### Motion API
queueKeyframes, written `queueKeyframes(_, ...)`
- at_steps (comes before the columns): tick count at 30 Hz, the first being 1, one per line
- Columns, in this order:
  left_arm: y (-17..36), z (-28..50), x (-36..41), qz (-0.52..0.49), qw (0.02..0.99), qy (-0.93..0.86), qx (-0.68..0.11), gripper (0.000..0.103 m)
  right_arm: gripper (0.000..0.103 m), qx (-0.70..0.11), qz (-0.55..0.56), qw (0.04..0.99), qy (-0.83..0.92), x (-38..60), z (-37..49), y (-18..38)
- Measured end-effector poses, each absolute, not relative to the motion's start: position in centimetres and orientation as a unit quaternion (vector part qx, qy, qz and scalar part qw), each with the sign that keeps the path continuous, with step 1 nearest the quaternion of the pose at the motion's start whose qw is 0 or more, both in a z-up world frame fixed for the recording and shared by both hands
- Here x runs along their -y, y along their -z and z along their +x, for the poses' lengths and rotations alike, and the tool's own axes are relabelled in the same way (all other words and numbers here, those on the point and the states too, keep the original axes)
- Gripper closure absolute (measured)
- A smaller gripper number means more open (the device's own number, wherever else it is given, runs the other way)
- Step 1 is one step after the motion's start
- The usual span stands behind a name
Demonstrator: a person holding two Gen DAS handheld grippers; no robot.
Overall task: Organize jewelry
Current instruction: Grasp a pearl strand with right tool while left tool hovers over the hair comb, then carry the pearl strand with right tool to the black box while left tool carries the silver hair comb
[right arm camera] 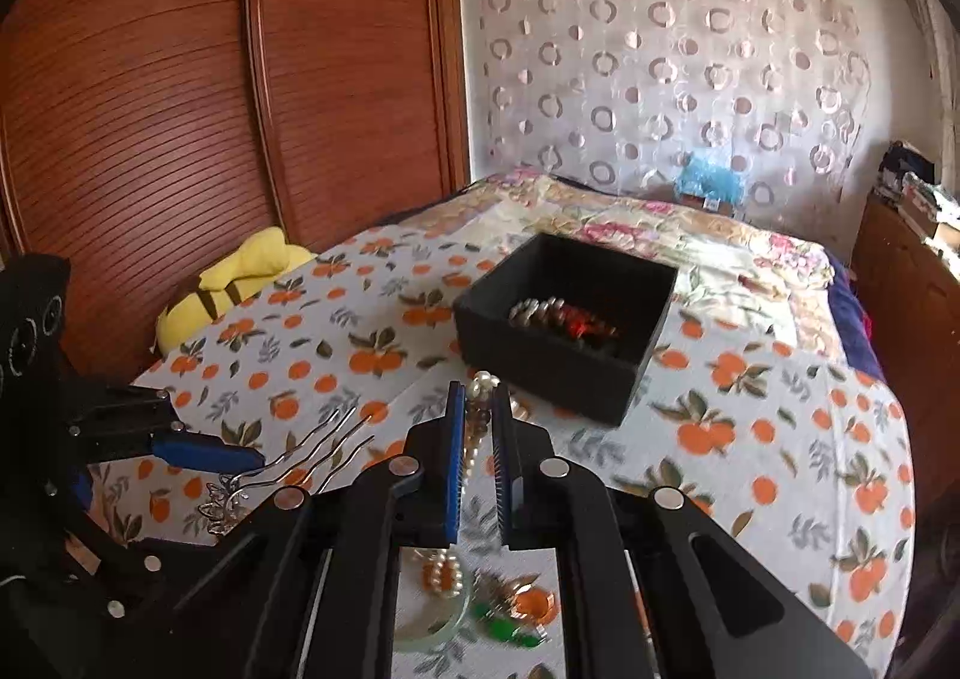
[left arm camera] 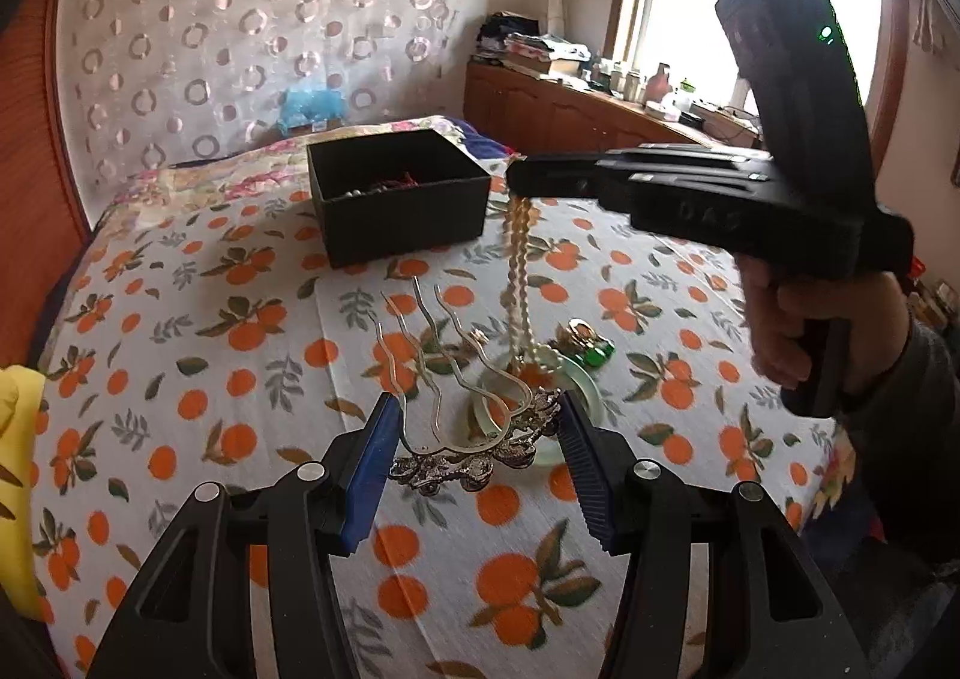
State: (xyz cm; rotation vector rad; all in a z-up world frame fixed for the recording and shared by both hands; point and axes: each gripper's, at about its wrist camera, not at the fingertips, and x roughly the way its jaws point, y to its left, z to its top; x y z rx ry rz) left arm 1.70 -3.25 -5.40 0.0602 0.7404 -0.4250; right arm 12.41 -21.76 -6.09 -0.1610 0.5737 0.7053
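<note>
Fingers L (left arm camera: 477,448): open, I straddle hair comb (left arm camera: 444,379).
Fingers R (right arm camera: 478,457): clamped on pearl necklace (left arm camera: 519,283).
Done: some pcs in black box (right arm camera: 654,313).
Left: comb, bangle (left arm camera: 570,379), green brooch (left arm camera: 591,346) on bed.

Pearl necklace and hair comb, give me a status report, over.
Right gripper shut on pearl necklace, strand hanging above the bed. Left gripper open around hair comb, not clamped. Black box ahead; jade bangle under the necklace's tail.

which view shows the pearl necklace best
The left wrist view: the pearl necklace hangs full length from the right hand-held gripper down to the bedspread. The right wrist view shows only short stretches between the closed fingers.
</note>
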Motion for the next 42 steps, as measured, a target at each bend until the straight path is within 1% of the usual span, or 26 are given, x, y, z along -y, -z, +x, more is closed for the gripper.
queueKeyframes(14, 3.5, 7.0, 2.3, 0.038, 0.924, 0.178, -0.337, 0.052, 0.093, -0.235, -0.099, 0.916, -0.31, 21.5, 15.8, 0.5)
queueKeyframes(30, 1.6, 11.6, 2.1, 0.041, 0.932, 0.155, -0.327, 0.052, 0.093, -0.203, -0.115, 0.932, -0.278, 20.3, 20.6, -4.0)
queueKeyframes(35, 1.4, 12.6, 2.3, 0.044, 0.932, 0.151, -0.325, 0.052, 0.093, -0.217, -0.119, 0.931, -0.268, 20.2, 22.1, -3.4)
queueKeyframes(42, 1.4, 14.2, 2.9, 0.054, 0.932, 0.147, -0.328, 0.052, 0.093, -0.267, -0.116, 0.918, -0.27, 20.0, 23.7, 0.9)
